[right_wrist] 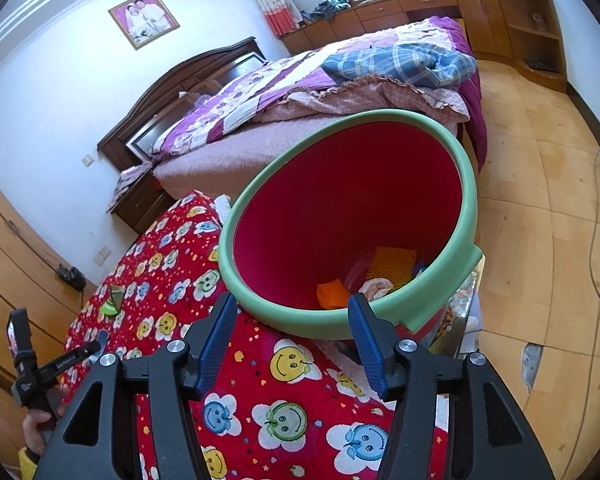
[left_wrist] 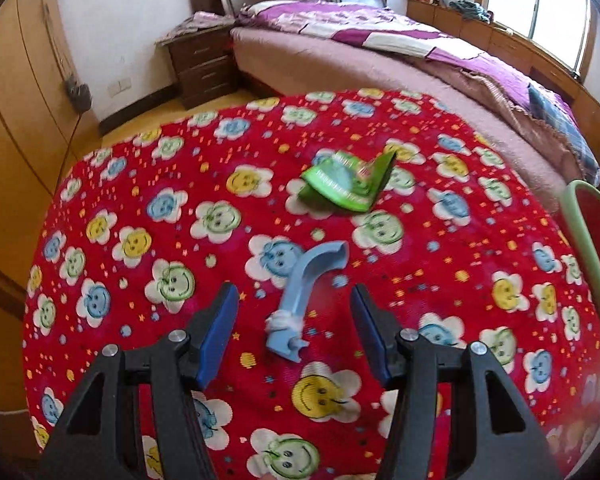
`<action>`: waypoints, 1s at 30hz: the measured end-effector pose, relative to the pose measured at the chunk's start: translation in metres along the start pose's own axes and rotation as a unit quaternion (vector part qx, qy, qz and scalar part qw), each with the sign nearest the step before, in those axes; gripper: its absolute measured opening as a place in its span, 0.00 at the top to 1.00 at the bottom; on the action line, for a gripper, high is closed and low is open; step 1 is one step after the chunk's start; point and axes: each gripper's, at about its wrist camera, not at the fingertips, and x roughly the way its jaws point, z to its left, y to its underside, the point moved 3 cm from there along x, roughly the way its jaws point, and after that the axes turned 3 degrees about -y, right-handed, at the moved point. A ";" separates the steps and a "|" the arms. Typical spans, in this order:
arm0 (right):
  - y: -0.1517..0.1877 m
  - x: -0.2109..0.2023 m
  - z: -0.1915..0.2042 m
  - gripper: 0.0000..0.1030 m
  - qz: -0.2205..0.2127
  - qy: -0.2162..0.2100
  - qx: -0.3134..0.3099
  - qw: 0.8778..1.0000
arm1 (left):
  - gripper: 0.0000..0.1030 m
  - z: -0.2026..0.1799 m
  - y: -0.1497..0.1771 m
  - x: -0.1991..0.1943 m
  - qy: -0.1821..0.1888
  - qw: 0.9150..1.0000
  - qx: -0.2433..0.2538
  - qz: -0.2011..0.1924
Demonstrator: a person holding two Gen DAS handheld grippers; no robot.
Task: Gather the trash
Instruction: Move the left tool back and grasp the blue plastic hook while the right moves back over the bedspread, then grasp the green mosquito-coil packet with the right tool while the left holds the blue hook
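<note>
A light blue curved plastic piece (left_wrist: 300, 300) with a white scrap on it lies on the red flower-print cloth (left_wrist: 140, 184). My left gripper (left_wrist: 294, 300) stands open over it, one pad on each side, not touching. Farther back lies a green folded wrapper (left_wrist: 344, 184), also seen small in the right wrist view (right_wrist: 114, 300). My right gripper (right_wrist: 292, 308) is open and empty at the near rim of a red bin with a green rim (right_wrist: 436, 296). Inside the bin lie a yellow pad (right_wrist: 394, 262), an orange scrap (right_wrist: 332, 296) and a crumpled pale piece (right_wrist: 378, 286).
The bin's green rim (left_wrist: 592, 240) shows at the right edge of the left wrist view. A bed (left_wrist: 380, 60) stands behind the cloth-covered surface, with a nightstand (left_wrist: 204, 64) beside it. The left hand-held gripper (right_wrist: 28, 376) and a hand show at lower left in the right wrist view.
</note>
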 end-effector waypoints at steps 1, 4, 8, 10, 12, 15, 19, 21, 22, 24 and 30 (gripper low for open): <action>0.000 0.001 0.001 0.42 0.001 0.001 0.000 1.000 | 0.43 0.001 0.002 0.004 -0.002 1.000 -0.002 0.005; 0.000 0.003 0.004 0.42 0.004 0.003 -0.003 1.000 | 0.44 0.004 0.004 0.011 0.000 1.000 -0.011 0.006; -0.002 0.005 0.012 0.42 0.005 0.007 -0.013 1.000 | 0.57 0.006 0.006 0.010 0.005 1.000 -0.005 -0.008; -0.003 0.006 0.018 0.42 0.005 0.007 -0.020 1.000 | 0.73 0.005 0.007 0.009 0.012 1.000 0.002 -0.014; -0.005 0.008 0.027 0.42 0.005 0.005 -0.030 1.000 | 0.83 0.003 0.008 0.008 0.018 1.000 0.007 -0.018; -0.005 0.013 0.042 0.41 0.011 -0.003 -0.046 0.999 | 0.84 0.006 0.010 0.005 0.029 0.999 -0.001 -0.020; -0.005 0.022 0.073 0.41 0.024 -0.025 -0.077 0.996 | 0.84 0.020 0.006 0.001 0.044 0.998 -0.027 -0.020; -0.005 0.026 0.088 0.41 0.028 -0.035 -0.090 0.995 | 0.84 0.032 0.001 -0.004 0.035 0.998 -0.034 -0.028; -0.005 0.028 0.095 0.41 0.030 -0.038 -0.096 0.994 | 0.84 0.038 -0.003 -0.006 0.029 0.998 -0.039 -0.034; -0.006 0.034 0.113 0.41 0.034 -0.047 -0.111 0.992 | 0.84 0.051 -0.010 -0.006 0.018 0.998 -0.052 -0.041; -0.007 0.056 0.165 0.34 0.043 -0.065 -0.154 0.985 | 0.84 0.100 -0.026 -0.002 -0.003 0.991 -0.121 -0.052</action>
